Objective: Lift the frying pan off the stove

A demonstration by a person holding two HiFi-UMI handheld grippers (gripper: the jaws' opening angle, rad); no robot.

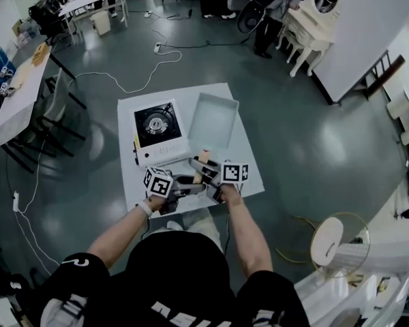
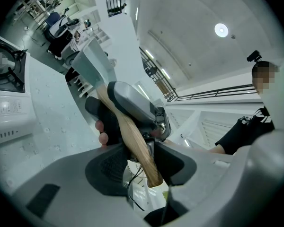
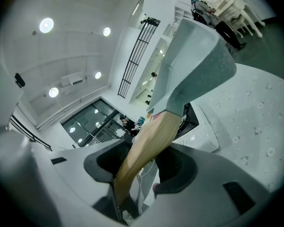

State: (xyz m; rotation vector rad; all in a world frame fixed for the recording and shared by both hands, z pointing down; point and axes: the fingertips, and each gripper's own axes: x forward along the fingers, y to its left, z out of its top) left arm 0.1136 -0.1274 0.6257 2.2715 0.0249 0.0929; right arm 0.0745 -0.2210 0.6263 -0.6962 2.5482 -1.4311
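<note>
We've the left gripper (image 2: 142, 161) and right gripper (image 3: 141, 163) both clamped on the wooden handle (image 3: 154, 136) — the frying pan (image 1: 213, 120) looks rigid and nose-heavy, best held there.

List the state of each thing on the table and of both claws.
Stove: burner bare, nothing on it.
Frying pan: off the stove, to its right, empty.
Wooden handle: gripped by both claws.
Left claw: shut on the wooden handle.
Right claw: shut on the wooden handle.

Ceiling lamps (image 3: 46, 25) glare; fisheye edges seemingly blurred.
</note>
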